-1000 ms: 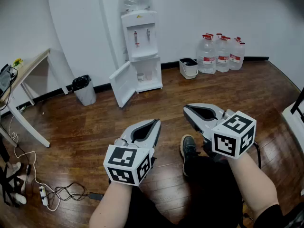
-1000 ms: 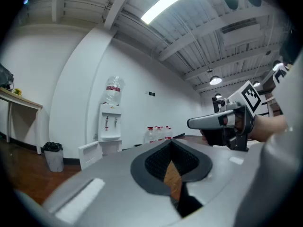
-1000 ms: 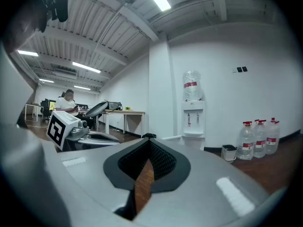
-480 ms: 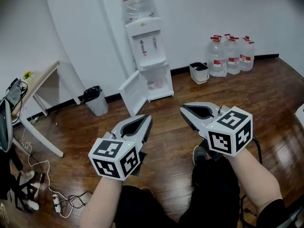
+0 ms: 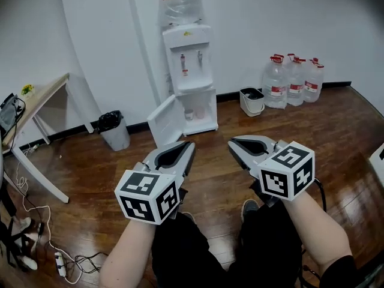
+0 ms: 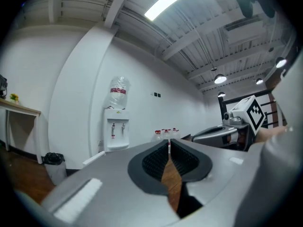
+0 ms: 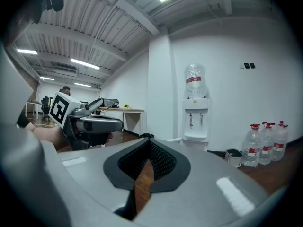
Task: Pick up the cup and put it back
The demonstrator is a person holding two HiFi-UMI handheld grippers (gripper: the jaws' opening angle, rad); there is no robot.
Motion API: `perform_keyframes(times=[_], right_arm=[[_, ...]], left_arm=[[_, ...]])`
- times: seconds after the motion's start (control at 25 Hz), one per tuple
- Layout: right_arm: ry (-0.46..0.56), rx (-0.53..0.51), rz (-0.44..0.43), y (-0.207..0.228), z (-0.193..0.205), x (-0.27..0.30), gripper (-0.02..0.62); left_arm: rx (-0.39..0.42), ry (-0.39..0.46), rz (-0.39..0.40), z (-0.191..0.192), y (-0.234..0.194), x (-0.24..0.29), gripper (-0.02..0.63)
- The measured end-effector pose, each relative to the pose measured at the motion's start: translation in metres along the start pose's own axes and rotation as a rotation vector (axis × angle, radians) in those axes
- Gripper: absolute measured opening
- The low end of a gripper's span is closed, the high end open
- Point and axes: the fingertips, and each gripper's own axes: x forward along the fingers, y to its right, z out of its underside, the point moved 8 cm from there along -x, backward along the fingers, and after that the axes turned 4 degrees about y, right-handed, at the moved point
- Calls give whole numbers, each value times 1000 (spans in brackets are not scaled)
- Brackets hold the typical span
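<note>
In front of the water dispenser (image 5: 191, 71), well short of it: holding the left gripper (image 5: 191, 143) and the right gripper (image 5: 231, 141) level and side by side above the wooden floor (image 5: 90, 161), each with fingers pressed fully together and gripping nothing. Looks to be the approach, with no pickup begun. Can make out what is probably the cup (image 5: 191, 113) inside the dispenser's open lower compartment, beside the swung-out door (image 5: 163, 120); too small to be sure.

Risks from here, as a judgement: reaching the compartment with fingers closed and knocking the cup over, or pushing it deeper instead of straddling it, so open wide before entering. Could also clip the door, standing out to the dispenser's left in the head view, and swing it across the opening. Could squeeze a light cup out of shape, or tip it on the compartment's lip while drawing it out.
</note>
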Motion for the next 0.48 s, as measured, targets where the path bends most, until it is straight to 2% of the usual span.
perform_keyframes(times=[0.12, 0.28, 0.48], right_arm=[[-14, -9, 9, 16, -13, 21, 2], [-17, -7, 26, 57, -7, 41, 2], [-8, 17, 25, 107, -4, 65, 2]], left_arm=[[-21, 7, 7, -10, -19, 26, 212], [-75, 13, -46, 0, -37, 67, 212], [-59, -45, -56, 20, -53, 110, 212]])
